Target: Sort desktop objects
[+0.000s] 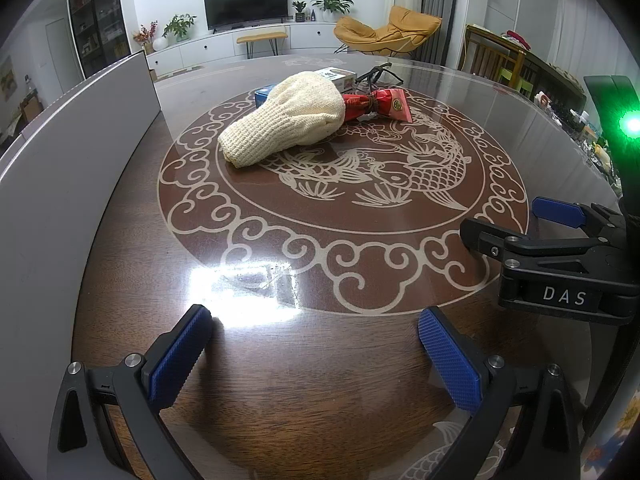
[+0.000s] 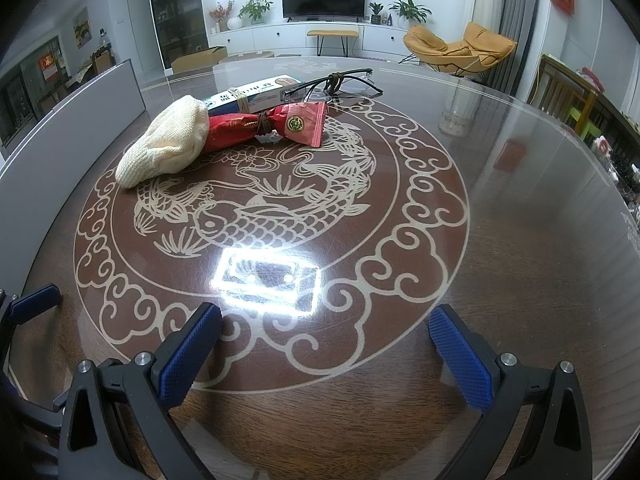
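A cream knitted hat (image 1: 286, 118) (image 2: 170, 144) lies on the round table. It partly covers a red snack packet (image 1: 378, 104) (image 2: 264, 124) tied with a brown band. Behind them lie a blue and white box (image 1: 336, 76) (image 2: 256, 94) and black-framed glasses (image 1: 376, 74) (image 2: 336, 82). My left gripper (image 1: 316, 344) is open and empty above the near table edge, well short of the pile. My right gripper (image 2: 326, 344) is open and empty too. It also shows at the right of the left wrist view (image 1: 520, 224).
A grey box or panel (image 1: 60, 184) (image 2: 60, 120) stands along the table's left edge. The brown glass-topped table (image 1: 360, 216) (image 2: 500, 208) has a fish pattern and bright lamp glare near me. Chairs and a cluttered sideboard stand on the right.
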